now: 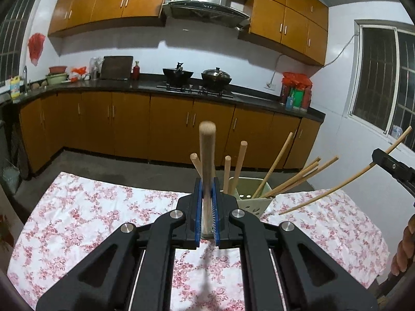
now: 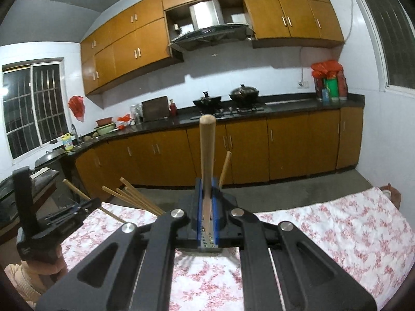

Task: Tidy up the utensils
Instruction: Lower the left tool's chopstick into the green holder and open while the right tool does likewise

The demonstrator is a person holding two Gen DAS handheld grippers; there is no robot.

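My left gripper [image 1: 207, 181] is shut on a wooden utensil handle [image 1: 207, 150] that stands upright with its rounded end on top. Just behind it on the floral tablecloth [image 1: 103, 207] stands a pale utensil holder [image 1: 255, 198] with several wooden handles and chopsticks [image 1: 290, 178] leaning in it. At the right, my right gripper [image 1: 381, 159] is shut on a long thin wooden chopstick [image 1: 337, 188], held slanted above the cloth. In the right wrist view that gripper [image 2: 206, 184] clamps the chopstick [image 2: 206, 150] end-on. My left gripper [image 2: 88, 204] shows at the left, and the holder is hidden.
A dark counter [image 1: 145, 85] with two woks [image 1: 216, 77] and orange cabinets runs behind the table, across a strip of grey floor [image 1: 103, 165]. A barred window [image 1: 384, 85] is at the right. A person's hand [image 1: 404, 248] and a pale sleeve [image 2: 23, 280] hold the grippers.
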